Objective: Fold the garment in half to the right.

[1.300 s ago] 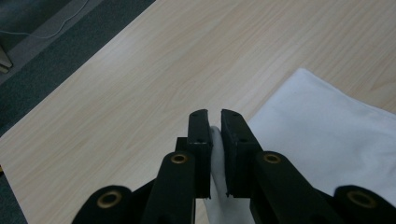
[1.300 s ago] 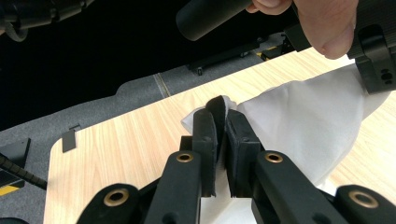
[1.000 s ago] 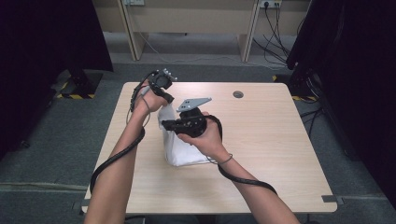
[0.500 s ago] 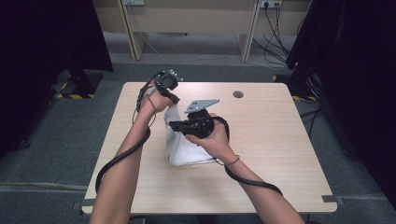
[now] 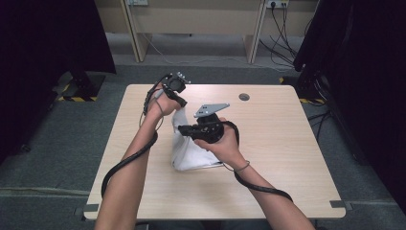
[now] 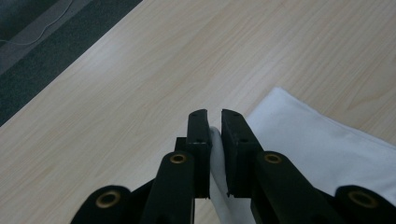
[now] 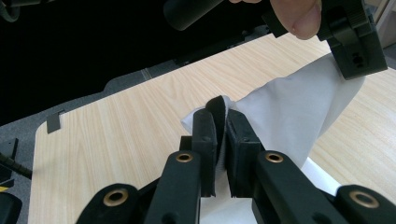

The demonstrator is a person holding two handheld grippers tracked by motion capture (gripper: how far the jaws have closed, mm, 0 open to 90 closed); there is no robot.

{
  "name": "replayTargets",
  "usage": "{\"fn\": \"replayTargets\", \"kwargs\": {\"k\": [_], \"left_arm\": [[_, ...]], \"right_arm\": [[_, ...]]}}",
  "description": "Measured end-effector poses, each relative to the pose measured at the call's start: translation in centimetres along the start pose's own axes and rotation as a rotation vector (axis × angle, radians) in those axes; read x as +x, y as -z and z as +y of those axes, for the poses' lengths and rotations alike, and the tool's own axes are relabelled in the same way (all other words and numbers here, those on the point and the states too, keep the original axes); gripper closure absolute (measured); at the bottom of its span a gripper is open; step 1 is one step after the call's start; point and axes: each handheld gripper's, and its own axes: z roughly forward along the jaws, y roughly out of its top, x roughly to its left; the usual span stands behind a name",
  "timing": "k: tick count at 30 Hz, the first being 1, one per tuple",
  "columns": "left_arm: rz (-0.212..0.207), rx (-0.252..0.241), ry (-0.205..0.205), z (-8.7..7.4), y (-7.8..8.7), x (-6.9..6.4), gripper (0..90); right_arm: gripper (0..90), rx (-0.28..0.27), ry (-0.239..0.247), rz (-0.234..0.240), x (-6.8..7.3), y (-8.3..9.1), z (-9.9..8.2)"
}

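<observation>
Change since earlier frames: left gripper (image 5: pixel 178 98) has gone up and toward the far edge of the table (image 5: pixel 297 158), drawing the cloth (image 5: pixel 189 151) taut; right gripper (image 5: pixel 184 129) has shifted little.

Cloth: white, one item. Lower part lies on the tabletop, left of centre, nearer the front edge than the far one. Upper part lifted clear of the wood, stretched between the two grippers.

Left gripper: clenched on a fold of cloth (image 6: pixel 215 144), toward the far left corner.

Right gripper: jaws pinched on a bunched edge of cloth (image 7: pixel 280 116), over the middle of the tabletop; grey plate on top. The left gripper (image 7: pixel 357 49) appears at the sheet's upper corner.

Cables: one from each gripper, along the forearms to the front edge.

Table: light wood. Small dark round spot (image 5: pixel 244 97) near the far edge, possibly a cable port.
</observation>
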Motion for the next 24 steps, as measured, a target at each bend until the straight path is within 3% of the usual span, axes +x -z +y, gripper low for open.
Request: {"fn": "replayTargets", "kwargs": {"k": [24], "left_arm": [[-0.022,0.006,-0.005,0.4,-1.4,-1.1,81.3]], "right_arm": [[84.1,0.015,-0.018,-0.012,-0.8,0.7,-1.8]]}}
